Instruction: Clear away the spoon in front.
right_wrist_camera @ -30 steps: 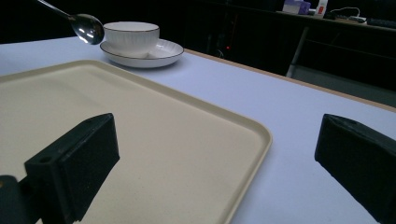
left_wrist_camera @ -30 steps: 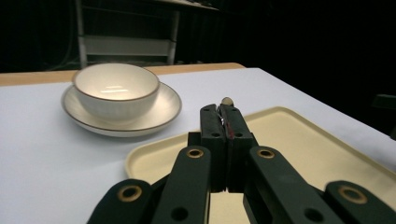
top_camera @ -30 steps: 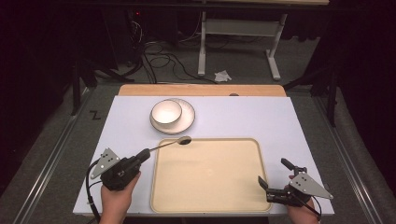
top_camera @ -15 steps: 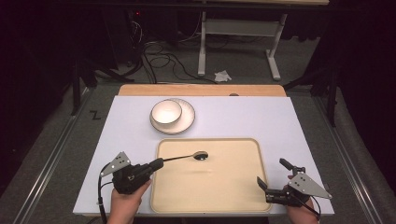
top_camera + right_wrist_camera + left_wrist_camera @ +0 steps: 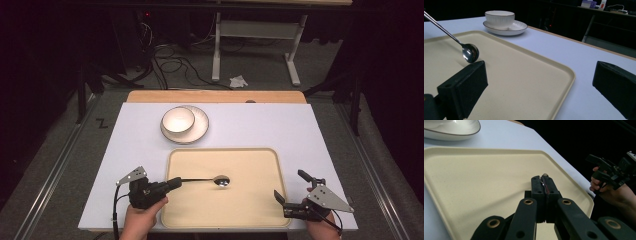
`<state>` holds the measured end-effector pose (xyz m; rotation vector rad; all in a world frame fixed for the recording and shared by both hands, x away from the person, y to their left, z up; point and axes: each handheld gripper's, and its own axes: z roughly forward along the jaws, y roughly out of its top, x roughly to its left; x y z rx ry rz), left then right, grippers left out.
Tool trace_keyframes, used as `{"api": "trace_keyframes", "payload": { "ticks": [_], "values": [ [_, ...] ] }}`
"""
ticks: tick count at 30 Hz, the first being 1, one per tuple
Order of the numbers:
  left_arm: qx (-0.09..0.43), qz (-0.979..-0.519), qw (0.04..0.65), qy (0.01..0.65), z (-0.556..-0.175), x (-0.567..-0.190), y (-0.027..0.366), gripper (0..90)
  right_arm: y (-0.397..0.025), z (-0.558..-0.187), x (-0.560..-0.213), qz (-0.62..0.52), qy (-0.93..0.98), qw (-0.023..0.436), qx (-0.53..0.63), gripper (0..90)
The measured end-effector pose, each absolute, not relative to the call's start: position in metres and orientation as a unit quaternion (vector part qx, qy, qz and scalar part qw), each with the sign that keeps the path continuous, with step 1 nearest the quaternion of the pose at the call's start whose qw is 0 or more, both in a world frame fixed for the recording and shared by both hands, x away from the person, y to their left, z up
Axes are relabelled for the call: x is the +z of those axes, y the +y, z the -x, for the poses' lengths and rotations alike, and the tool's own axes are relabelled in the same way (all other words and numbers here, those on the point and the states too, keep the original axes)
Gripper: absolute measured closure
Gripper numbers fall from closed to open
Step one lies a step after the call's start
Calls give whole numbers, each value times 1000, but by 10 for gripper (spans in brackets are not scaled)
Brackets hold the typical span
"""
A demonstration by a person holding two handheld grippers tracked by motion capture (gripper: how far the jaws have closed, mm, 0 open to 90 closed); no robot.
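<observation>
Jaws of the left gripper [image 5: 172, 183] are clenched on the handle of the spoon [image 5: 210, 179], holding it out over the middle of the tray [image 5: 225, 155], its bowl just above the tray's floor, as the right gripper view shows. At the tray's near right corner the right gripper [image 5: 292, 192] is held with its jaws spread wide and nothing between them. Beyond the tray, on the white surface [image 5: 300, 130], a bowl [image 5: 178, 120] sits on a plate [image 5: 200, 131].
</observation>
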<state>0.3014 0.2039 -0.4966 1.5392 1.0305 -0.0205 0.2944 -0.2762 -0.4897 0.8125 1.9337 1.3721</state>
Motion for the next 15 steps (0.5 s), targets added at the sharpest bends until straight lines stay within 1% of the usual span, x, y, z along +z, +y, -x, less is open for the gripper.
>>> {"api": "trace_keyframes", "payload": {
  "ticks": [8,15],
  "values": [
    [-33,-658,599,455,-308,-505,206,896,-275,-295,-491,-308,735,311,518,4],
    [-31,-661,588,466,-312,-511,205,884,-276,-295,-490,-306,735,312,518,4]
  ]
}}
